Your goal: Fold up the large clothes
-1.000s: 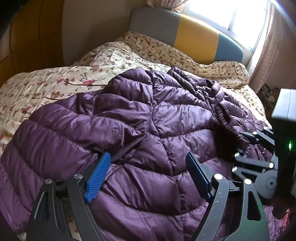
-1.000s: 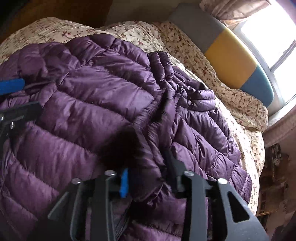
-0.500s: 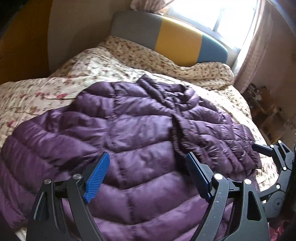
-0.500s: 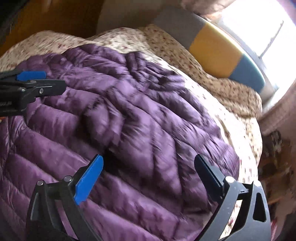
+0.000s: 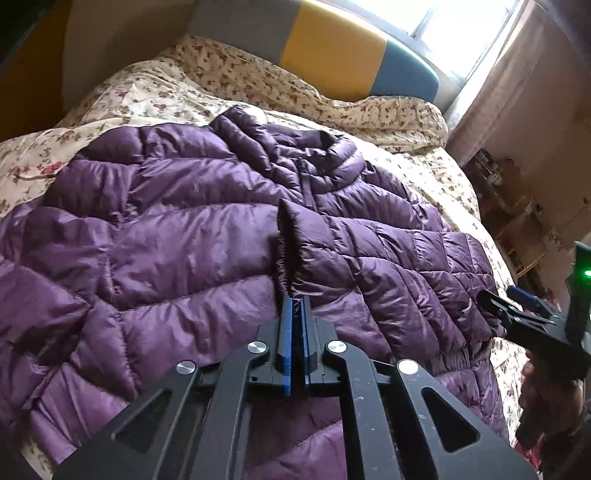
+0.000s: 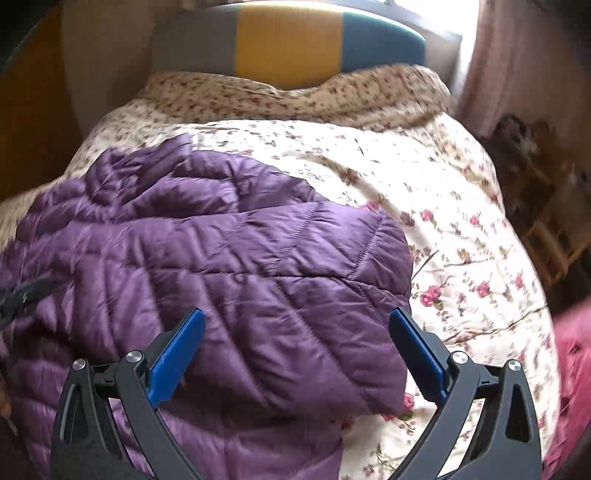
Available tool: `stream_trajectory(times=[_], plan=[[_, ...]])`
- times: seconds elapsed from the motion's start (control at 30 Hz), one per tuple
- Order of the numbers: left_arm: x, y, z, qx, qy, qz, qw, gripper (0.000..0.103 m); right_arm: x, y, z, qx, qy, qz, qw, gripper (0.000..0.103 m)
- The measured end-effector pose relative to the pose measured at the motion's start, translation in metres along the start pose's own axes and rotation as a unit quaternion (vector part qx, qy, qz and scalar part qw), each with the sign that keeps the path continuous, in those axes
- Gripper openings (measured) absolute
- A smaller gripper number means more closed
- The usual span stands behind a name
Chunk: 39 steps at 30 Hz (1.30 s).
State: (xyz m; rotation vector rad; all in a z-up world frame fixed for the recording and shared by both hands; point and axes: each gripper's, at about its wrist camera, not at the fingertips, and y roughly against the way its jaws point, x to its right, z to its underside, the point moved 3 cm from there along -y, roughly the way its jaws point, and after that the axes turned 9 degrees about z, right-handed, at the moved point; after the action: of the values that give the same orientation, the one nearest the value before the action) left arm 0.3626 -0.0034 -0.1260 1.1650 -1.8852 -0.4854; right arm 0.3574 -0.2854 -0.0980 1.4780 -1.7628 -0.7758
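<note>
A purple quilted puffer jacket [image 5: 177, 243] lies spread on the bed, collar toward the headboard, with one front flap [image 5: 295, 236] folded over down the middle. My left gripper [image 5: 295, 306] is shut, its blue pads together right at the lower end of that flap; no cloth shows between them. At the right edge of the left wrist view, my right gripper [image 5: 517, 306] is seen from the side. In the right wrist view my right gripper [image 6: 295, 332] stands wide open above the jacket's [image 6: 240, 258] right-hand edge, holding nothing.
A floral quilt [image 5: 166, 81] covers the bed [image 6: 461, 240]. A grey, yellow and blue headboard [image 5: 325, 48] stands behind, under a bright window [image 5: 461, 29]. Cluttered shelving [image 5: 517, 206] is off the right side. A person's hand [image 5: 535, 406] holds the right gripper. Something pink [image 6: 572, 350] lies by the bed's right edge.
My left gripper has gone from wide open to shut. My right gripper let go of the jacket, opened wide and swung right to its edge. The jacket now lies flatter.
</note>
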Motion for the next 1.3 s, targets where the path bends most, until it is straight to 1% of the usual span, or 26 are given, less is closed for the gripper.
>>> stream_trajectory(times=[0.17,0.27,0.37,0.43,0.47,0.5,0.53,0.57,0.6,0.63,0.67,0.77,0.83,0.87,0.9,0.97,1.07,1.13,1.27,1.3], plan=[[-0.010,0.009,0.003,0.005,-0.009,-0.016,0.9998,0.004,-0.020,-0.025,-0.002,-0.015,0.000,-0.002,1.000,0.099],[-0.016,0.008,0.007,0.003,-0.012,-0.030,0.9995,0.004,-0.033,-0.043,0.004,-0.026,0.003,0.009,1.000,0.101],[-0.024,0.008,0.011,0.005,-0.005,-0.048,0.9988,0.004,-0.040,-0.055,0.007,-0.024,0.004,0.025,0.999,0.101],[-0.028,0.011,0.014,0.008,0.005,-0.050,0.9987,0.004,-0.043,-0.058,0.008,-0.021,0.009,0.033,0.999,0.101],[-0.029,0.012,0.015,0.010,0.008,-0.053,0.9985,0.008,-0.044,-0.059,0.008,-0.018,0.010,0.034,0.999,0.101],[-0.029,0.015,0.015,0.015,0.010,-0.056,0.9983,0.019,-0.044,-0.060,0.009,-0.015,0.010,0.034,0.999,0.101],[-0.029,0.018,0.016,0.020,0.011,-0.058,0.9981,0.028,-0.045,-0.060,0.011,-0.011,0.010,0.035,0.999,0.101],[-0.027,0.024,0.015,0.031,0.015,-0.064,0.9974,0.052,-0.045,-0.060,0.011,-0.009,0.010,0.037,0.999,0.101],[-0.023,0.035,0.015,0.055,0.017,-0.072,0.9957,0.070,-0.046,-0.059,0.011,-0.007,0.011,0.039,0.999,0.101],[-0.018,0.043,0.014,0.075,0.013,-0.075,0.9943,0.072,-0.046,-0.060,0.011,-0.006,0.011,0.040,0.999,0.101],[-0.012,0.049,0.013,0.087,0.004,-0.076,0.9932,0.072,-0.047,-0.059,0.011,-0.004,0.012,0.043,0.999,0.101],[0.010,0.051,0.006,0.092,-0.018,-0.060,0.9937,0.072,-0.049,-0.058,0.012,0.000,0.015,0.049,0.999,0.101],[0.020,0.041,0.001,0.082,-0.030,-0.058,0.9945,0.069,-0.049,-0.058,0.012,0.001,0.015,0.049,0.999,0.101],[0.023,0.032,0.000,0.070,-0.035,-0.056,0.9953,0.063,-0.049,-0.058,0.012,0.002,0.015,0.049,0.999,0.101],[0.024,0.025,-0.001,0.058,-0.037,-0.060,0.9958,0.061,-0.049,-0.058,0.013,0.002,0.015,0.049,0.999,0.101],[0.019,0.006,0.001,0.034,-0.035,-0.076,0.9959,0.061,-0.049,-0.058,0.013,0.003,0.014,0.049,0.999,0.101],[0.002,-0.016,0.009,0.006,-0.020,-0.096,0.9951,0.061,-0.049,-0.057,0.013,0.006,0.012,0.047,0.999,0.101],[-0.007,-0.020,0.013,0.009,-0.005,-0.084,0.9964,0.061,-0.049,-0.058,0.013,0.007,0.013,0.047,0.999,0.101],[-0.009,-0.017,0.013,0.013,0.002,-0.076,0.9970,0.062,-0.049,-0.059,0.013,0.006,0.011,0.043,0.999,0.101],[-0.009,-0.013,0.014,0.013,0.006,-0.074,0.9972,0.064,-0.050,-0.059,0.013,0.006,0.010,0.042,0.999,0.101]])
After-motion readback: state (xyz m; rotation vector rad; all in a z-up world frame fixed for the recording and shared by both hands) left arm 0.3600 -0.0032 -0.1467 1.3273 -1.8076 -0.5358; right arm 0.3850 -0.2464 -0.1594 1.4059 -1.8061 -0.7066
